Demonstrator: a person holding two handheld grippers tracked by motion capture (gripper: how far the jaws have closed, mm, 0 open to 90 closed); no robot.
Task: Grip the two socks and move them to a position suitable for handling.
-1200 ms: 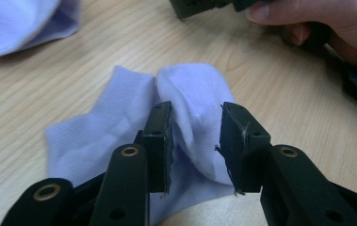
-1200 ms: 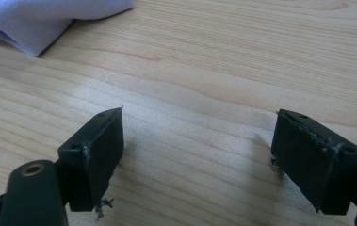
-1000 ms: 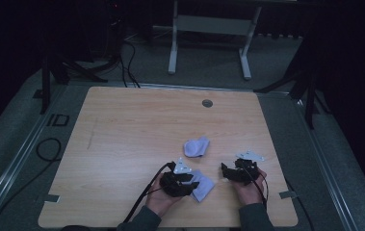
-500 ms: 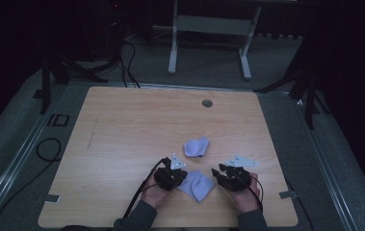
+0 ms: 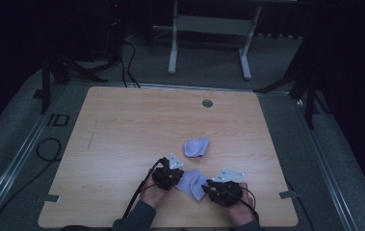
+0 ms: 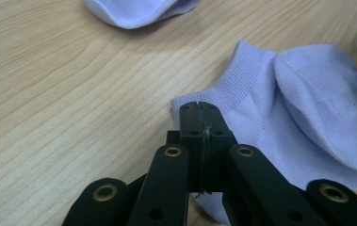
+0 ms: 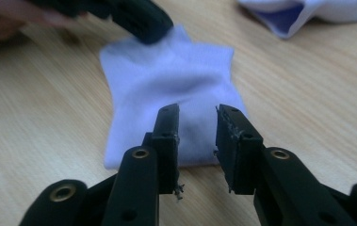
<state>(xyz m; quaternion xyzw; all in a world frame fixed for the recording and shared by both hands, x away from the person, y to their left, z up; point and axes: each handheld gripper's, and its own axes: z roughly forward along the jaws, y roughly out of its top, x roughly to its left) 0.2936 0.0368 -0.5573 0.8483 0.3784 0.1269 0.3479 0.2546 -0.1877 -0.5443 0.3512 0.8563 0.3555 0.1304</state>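
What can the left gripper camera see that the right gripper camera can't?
Left gripper view alone: the left gripper with its jaws pressed shut on the ribbed cuff edge of the near sock.

Right gripper view alone: the right gripper with its jaws apart, poised over the opposite end of that sock, and the left gripper seen from outside at the far end.

Both: the pale blue near sock lying flat on the wooden table, and a bit of the second sock farther off.

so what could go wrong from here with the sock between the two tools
The left tool is shut on just the cuff corner of the near sock, so a pull may slip it free. The right tool is open over the other end; closing low could scrape the table and miss the fabric.
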